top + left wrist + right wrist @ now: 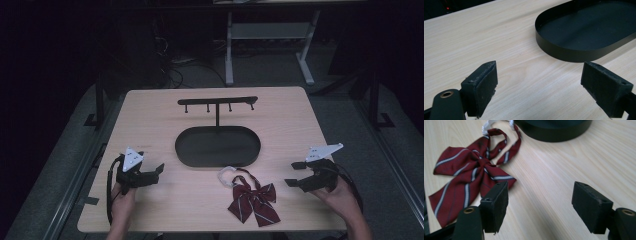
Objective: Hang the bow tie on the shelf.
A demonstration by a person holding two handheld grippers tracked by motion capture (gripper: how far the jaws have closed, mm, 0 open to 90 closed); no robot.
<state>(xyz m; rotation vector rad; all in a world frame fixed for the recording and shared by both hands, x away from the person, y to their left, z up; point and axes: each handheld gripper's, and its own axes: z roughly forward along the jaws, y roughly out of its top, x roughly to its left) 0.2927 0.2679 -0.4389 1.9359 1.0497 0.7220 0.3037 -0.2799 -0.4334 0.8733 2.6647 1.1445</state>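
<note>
- Currently both grippers hover low over the wooden table (150,120), one at each front corner, neither touching anything.
- Left gripper (159,170): jaws spread wide, nothing between them; in the left gripper view they frame bare wood, with the black oval tray (564,52) just ahead.
- Right gripper (294,174): jaws spread wide, empty; in the right gripper view the bow tie (471,176) lies just beyond its left jaw, apart from it.
- Bow tie, high view (252,200): dark red with pale stripes, flat on the table near the front edge, between the two grippers and nearer the right one. Its white neck loop (227,176) points toward the tray, close to the rim; touching or not, can't tell.
- Hook stand (218,101): a thin post rises from the tray's back edge and carries a bar of small pegs, all bare. Likely the place to hang the loop.
- Judgement: the wide jaws and flanking hands read as a ready pose before the pick; the right gripper is best placed to reach first.
</note>
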